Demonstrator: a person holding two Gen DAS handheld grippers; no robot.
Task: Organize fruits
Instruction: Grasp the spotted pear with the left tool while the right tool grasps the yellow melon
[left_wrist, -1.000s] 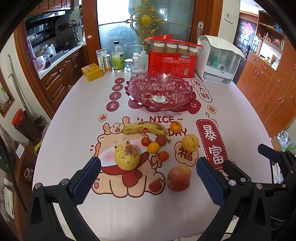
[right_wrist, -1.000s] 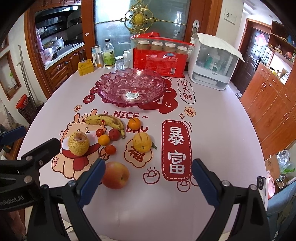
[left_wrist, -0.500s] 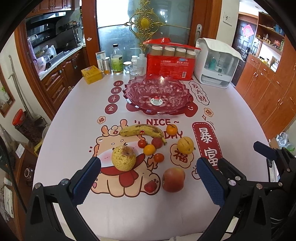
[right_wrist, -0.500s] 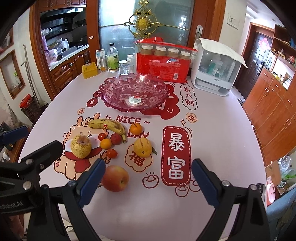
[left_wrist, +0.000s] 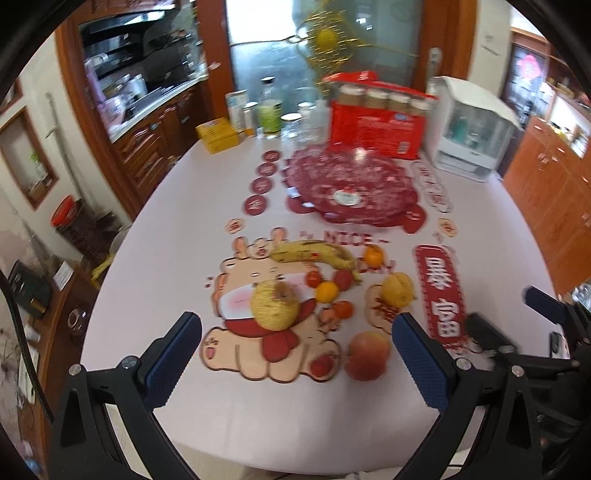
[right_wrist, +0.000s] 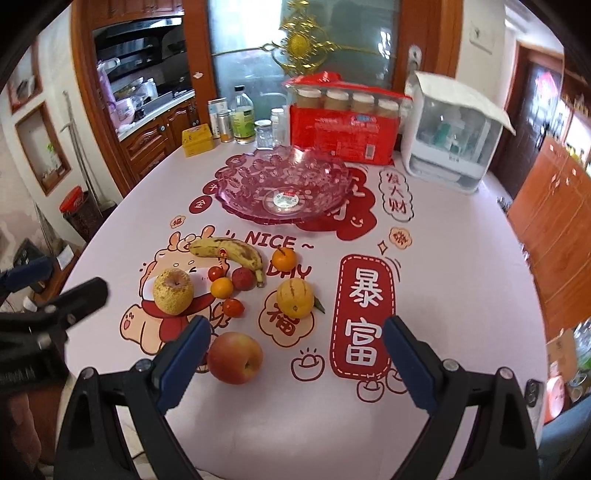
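Note:
Fruit lies loose on the printed tablecloth: a yellow pear (left_wrist: 274, 307) (right_wrist: 173, 291), a spotted banana (left_wrist: 317, 254) (right_wrist: 229, 251), a red apple (left_wrist: 368, 356) (right_wrist: 235, 357), a striped yellow melon (left_wrist: 397, 289) (right_wrist: 295, 297), small oranges (right_wrist: 283, 258) and cherry tomatoes (right_wrist: 233, 307). An empty pink glass bowl (left_wrist: 347, 184) (right_wrist: 284, 184) stands behind them. My left gripper (left_wrist: 297, 356) is open and empty, just short of the pear. My right gripper (right_wrist: 295, 360) is open and empty, its left finger beside the apple.
At the table's far edge stand a red pack of jars (right_wrist: 343, 122), a white appliance (right_wrist: 450, 140), bottles (right_wrist: 243, 118) and a yellow box (right_wrist: 197, 140). Wooden cabinets flank the table. The table's front edge lies just under both grippers.
Both grippers have pulled back and up a little from the fruit, then the left view swung and blurred. Both stayed open. No fruit has moved.

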